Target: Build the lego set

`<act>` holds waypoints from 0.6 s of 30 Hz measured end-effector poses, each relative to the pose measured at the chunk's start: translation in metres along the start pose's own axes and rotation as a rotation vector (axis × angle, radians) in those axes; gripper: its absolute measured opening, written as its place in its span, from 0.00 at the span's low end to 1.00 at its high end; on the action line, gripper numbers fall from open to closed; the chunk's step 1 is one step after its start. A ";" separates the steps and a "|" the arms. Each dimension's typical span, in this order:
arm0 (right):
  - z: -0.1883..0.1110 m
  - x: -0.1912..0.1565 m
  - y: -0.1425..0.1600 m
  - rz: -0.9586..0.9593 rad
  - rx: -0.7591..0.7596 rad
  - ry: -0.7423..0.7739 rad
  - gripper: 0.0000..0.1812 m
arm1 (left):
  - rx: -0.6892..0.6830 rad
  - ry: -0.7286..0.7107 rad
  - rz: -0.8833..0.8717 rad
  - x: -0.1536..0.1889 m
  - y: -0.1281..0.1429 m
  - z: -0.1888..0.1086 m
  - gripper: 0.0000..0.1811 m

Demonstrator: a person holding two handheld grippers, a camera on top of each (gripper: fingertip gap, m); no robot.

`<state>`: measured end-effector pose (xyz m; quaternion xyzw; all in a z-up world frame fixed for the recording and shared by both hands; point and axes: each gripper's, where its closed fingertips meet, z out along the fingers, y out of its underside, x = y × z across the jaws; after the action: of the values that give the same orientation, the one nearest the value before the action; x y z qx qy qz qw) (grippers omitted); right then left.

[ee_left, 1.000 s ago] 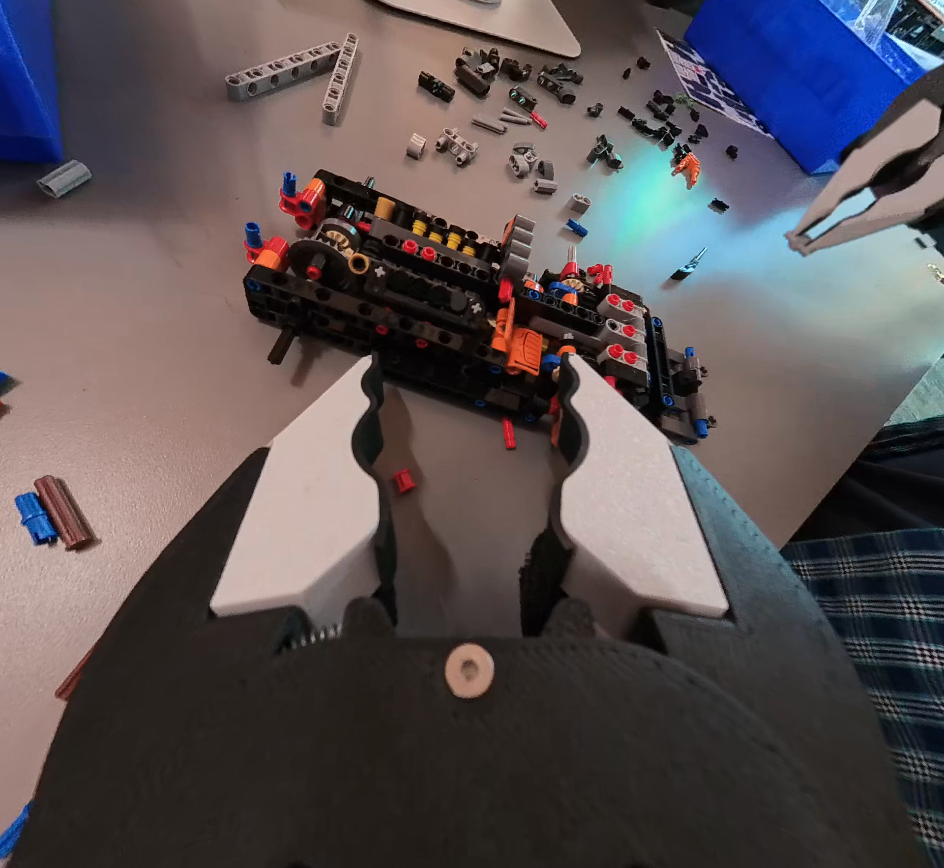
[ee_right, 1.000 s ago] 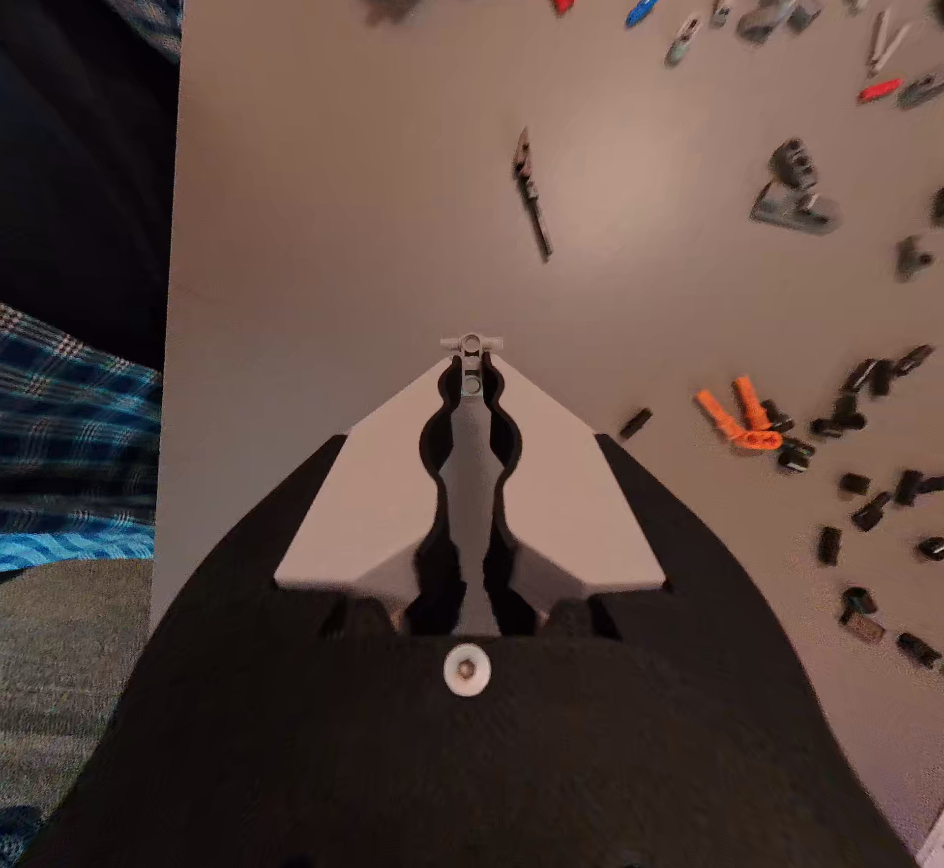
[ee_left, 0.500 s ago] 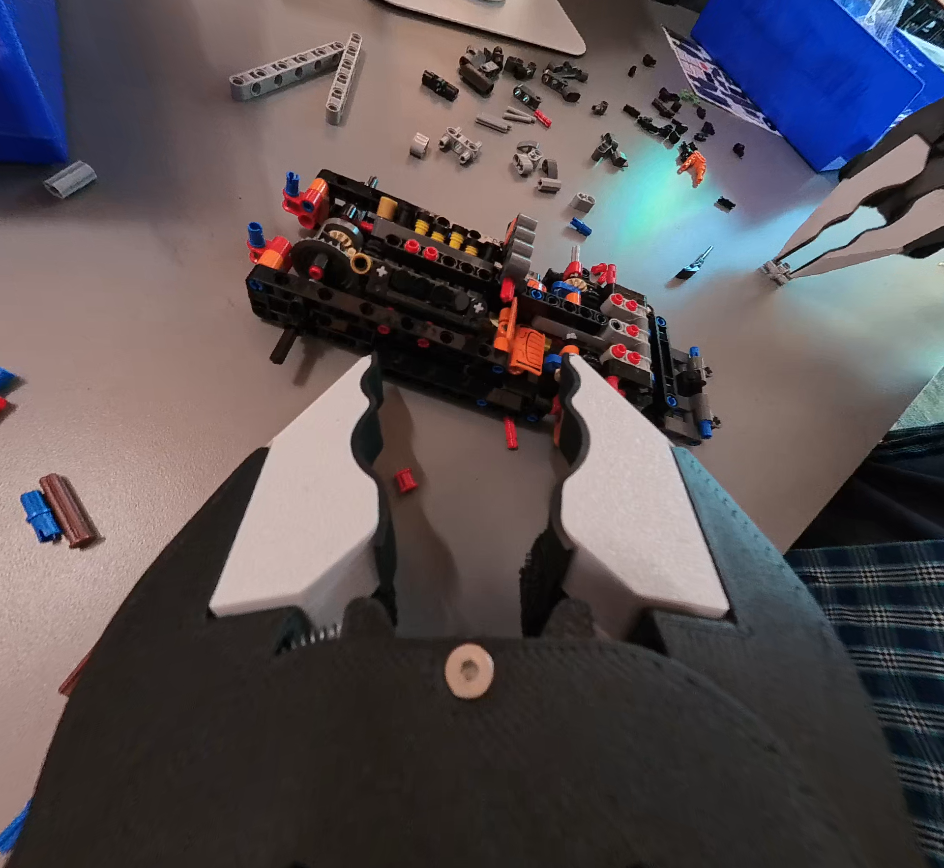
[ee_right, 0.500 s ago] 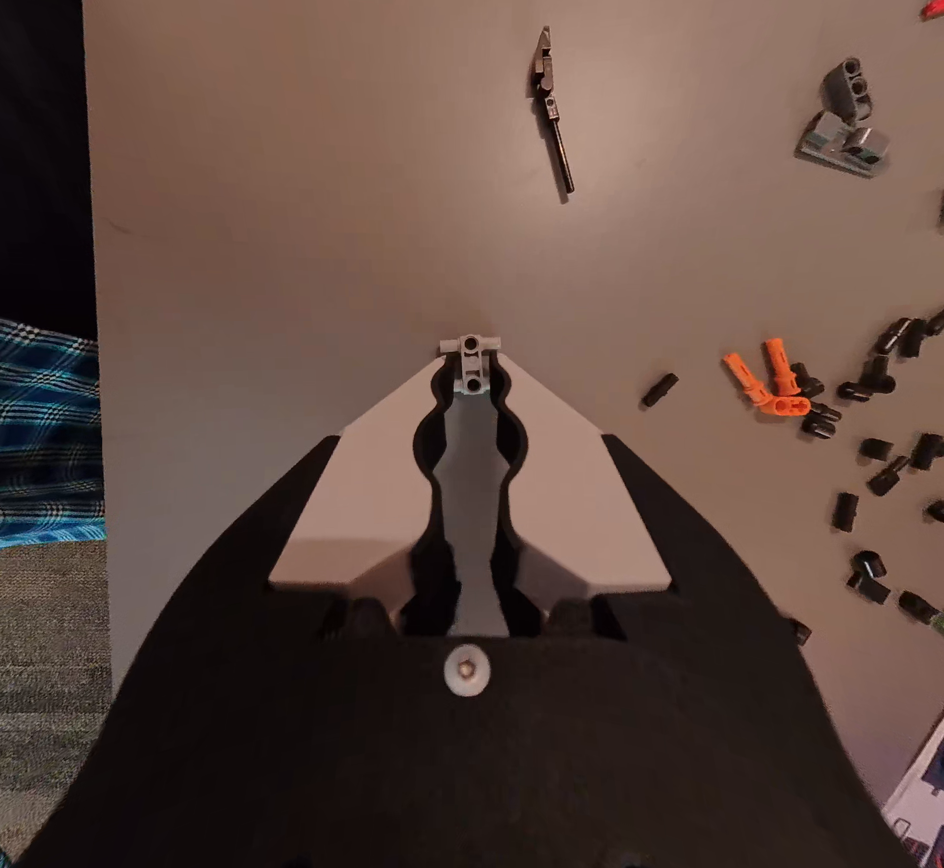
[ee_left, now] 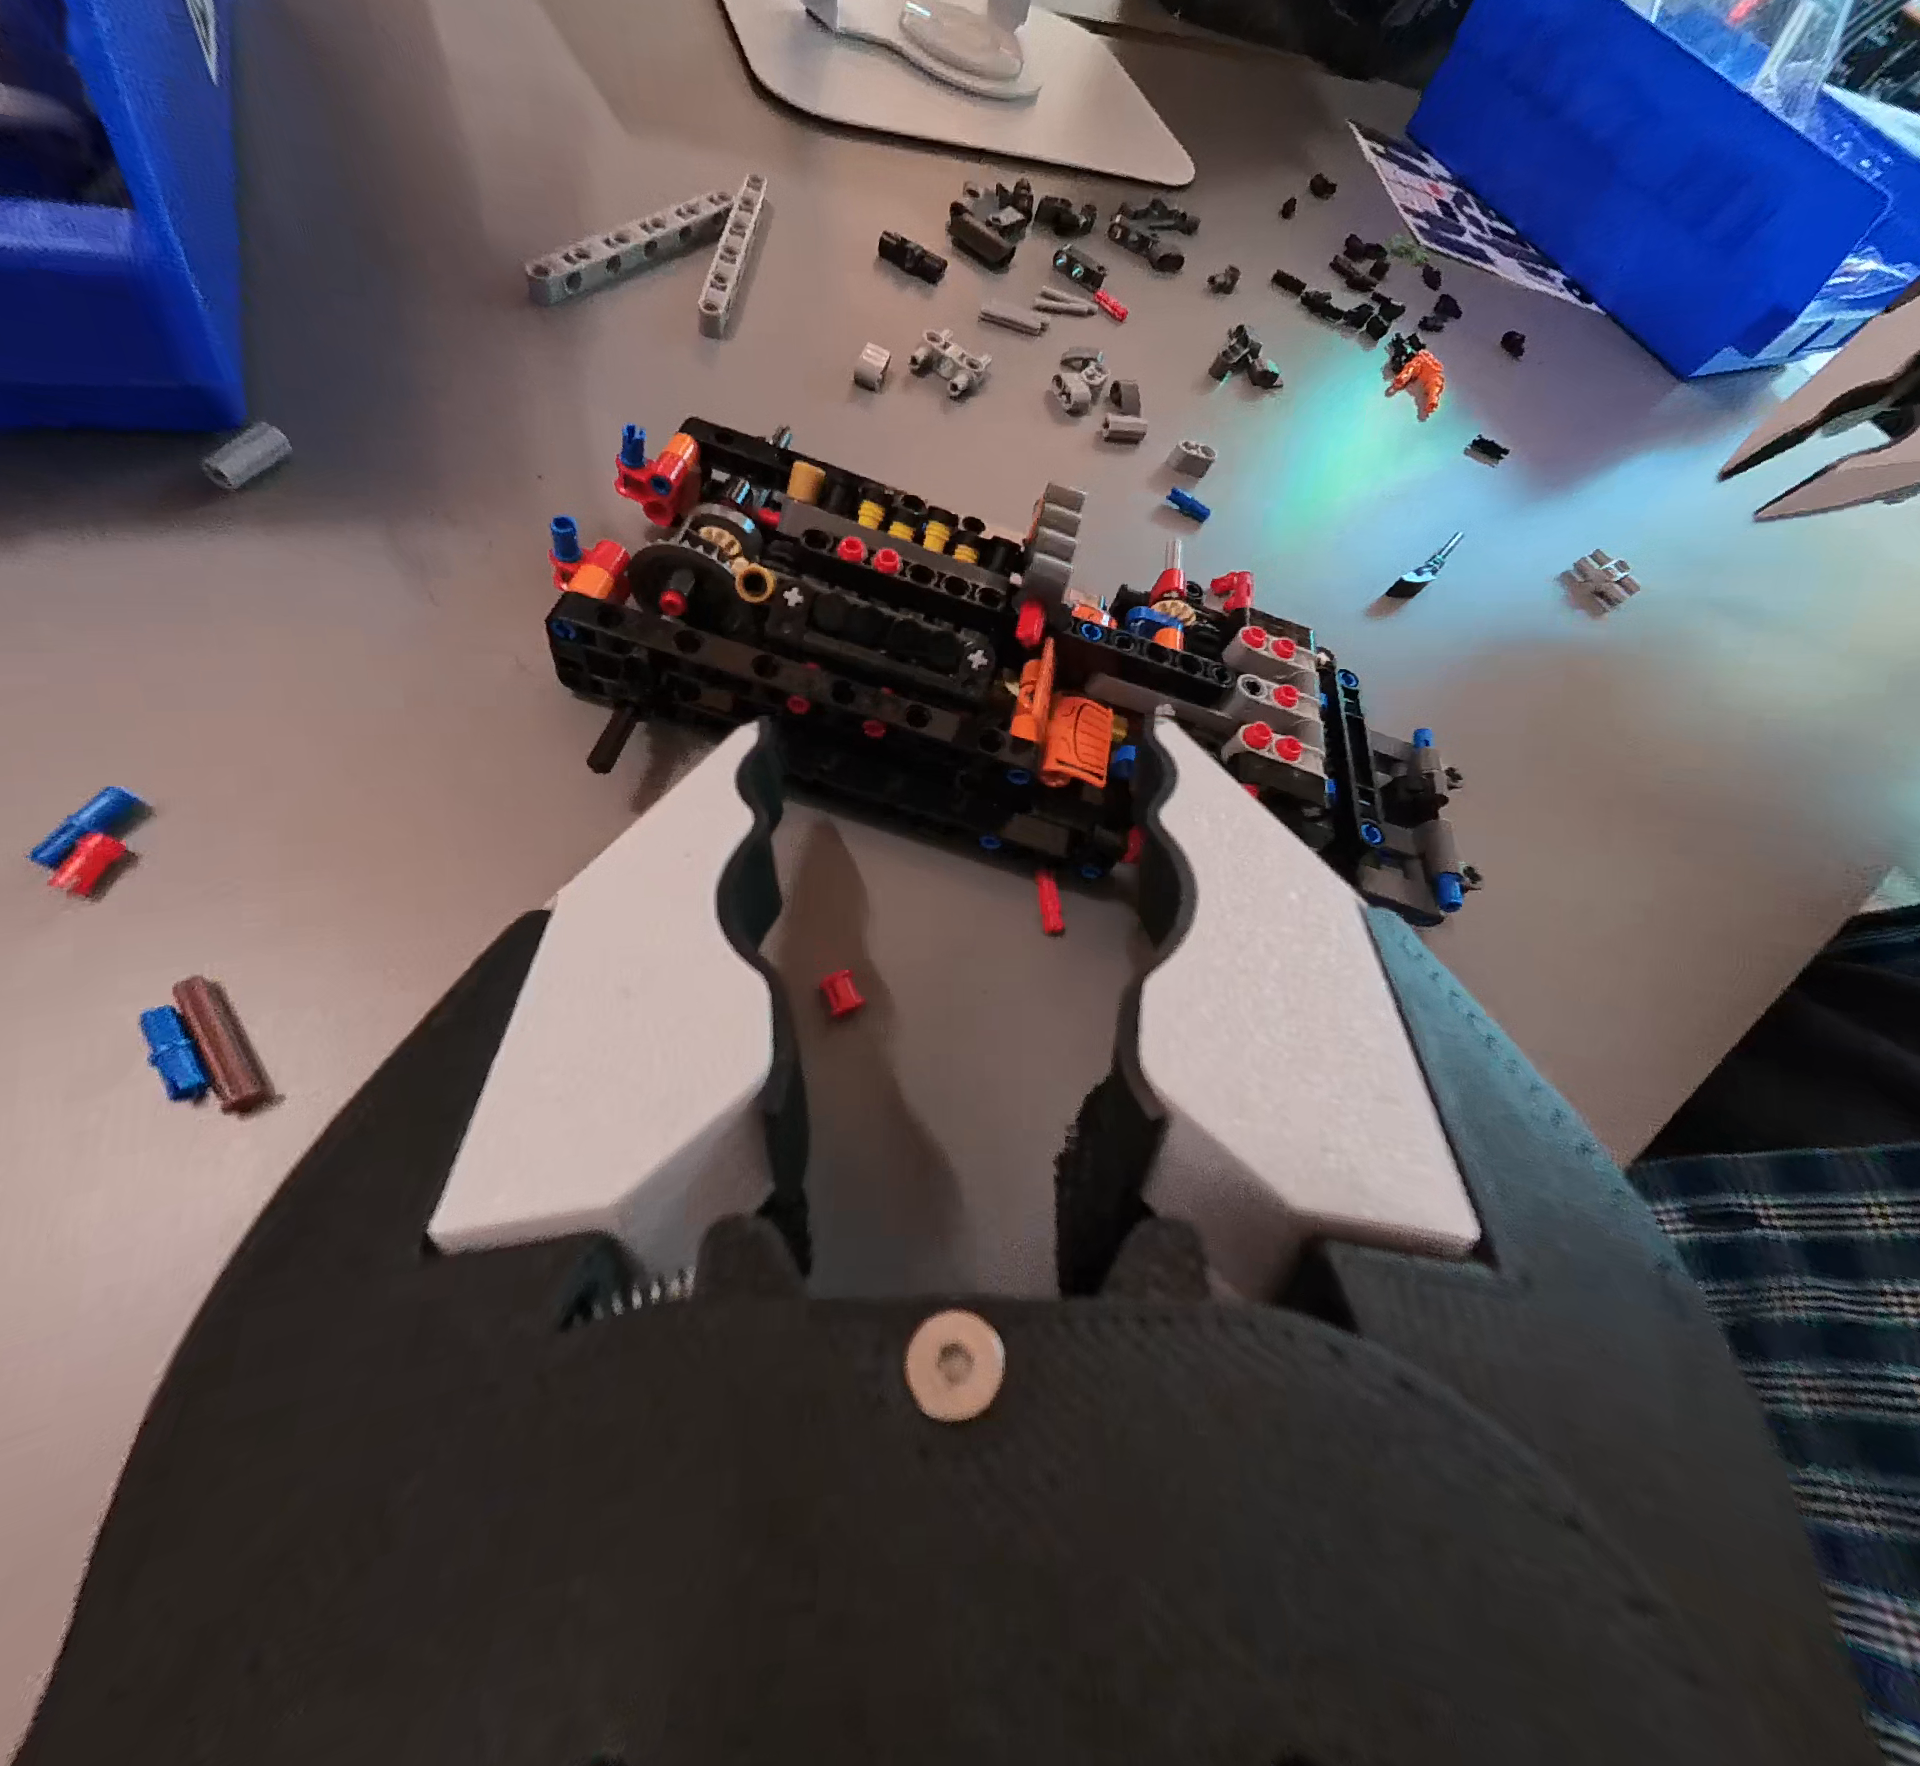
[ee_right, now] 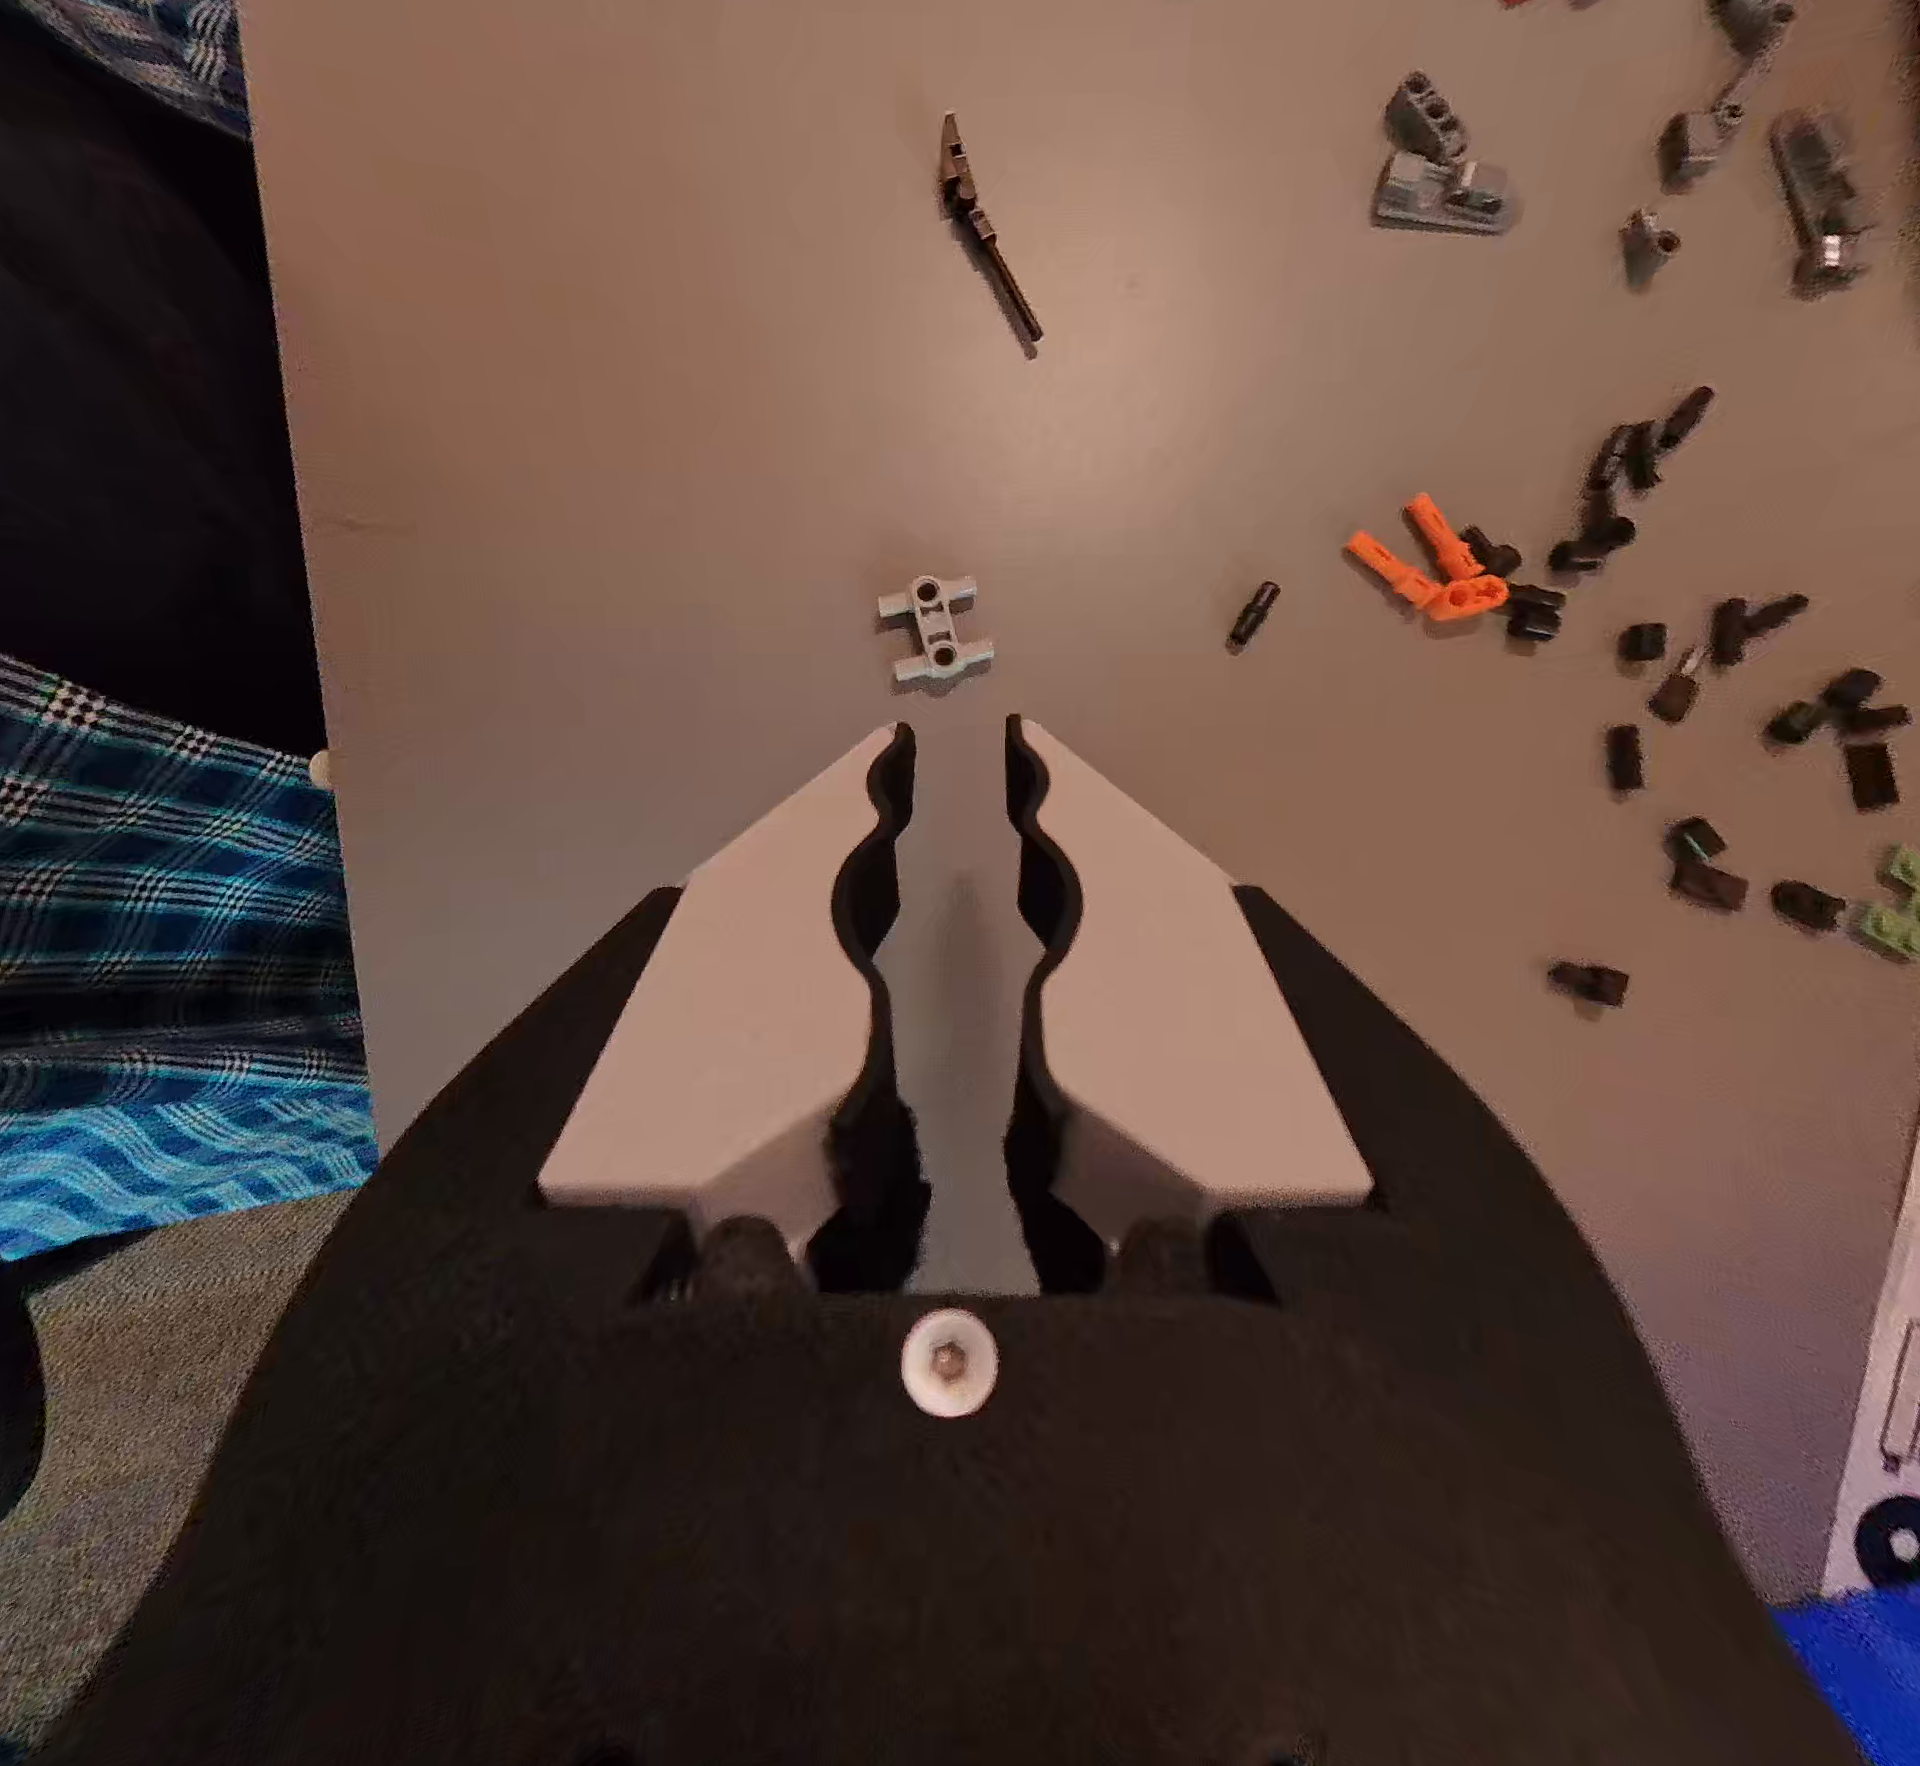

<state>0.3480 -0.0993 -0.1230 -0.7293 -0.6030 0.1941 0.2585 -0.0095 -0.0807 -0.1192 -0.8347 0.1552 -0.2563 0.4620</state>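
The partly built black Lego chassis (ee_left: 935,667) with red, orange, yellow and blue parts lies in the middle of the grey table. My left gripper (ee_left: 961,760) is open and empty, its tips just short of the chassis's near side. My right gripper (ee_right: 958,729) is open and empty. A small light grey connector (ee_right: 935,630) lies on the table just beyond its tips; it also shows in the left wrist view (ee_left: 1600,578). The right gripper shows at the right edge of the left wrist view (ee_left: 1756,490).
Loose black, grey and orange parts (ee_right: 1455,573) are scattered to the right. A dark blade-like piece (ee_right: 982,230) lies ahead. Two grey beams (ee_left: 665,246), a monitor stand (ee_left: 935,54) and blue bins (ee_left: 1642,158) stand at the back. The table edge (ee_right: 301,677) and a plaid sleeve (ee_right: 156,937) are at left. My hands' fingertips stand some 35 cm from each other.
My right gripper has opened and let go of the light grey connector, which now lies on the table ahead of its tips. My left gripper has stayed open near the chassis.
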 end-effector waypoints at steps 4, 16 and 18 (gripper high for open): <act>-0.013 0.003 -0.001 0.036 0.047 0.039 0.10 | 0.016 -0.039 0.044 -0.003 -0.003 -0.002 0.38; -0.028 0.019 0.002 0.098 0.097 0.130 0.10 | 0.102 -0.112 0.139 0.001 -0.026 -0.020 0.37; -0.030 0.021 -0.001 0.101 0.113 0.135 0.10 | 0.103 -0.114 0.159 0.006 -0.029 -0.021 0.37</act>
<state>0.3693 -0.0824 -0.0981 -0.7544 -0.5350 0.1909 0.3291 -0.0158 -0.0827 -0.0833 -0.8082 0.1811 -0.1785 0.5312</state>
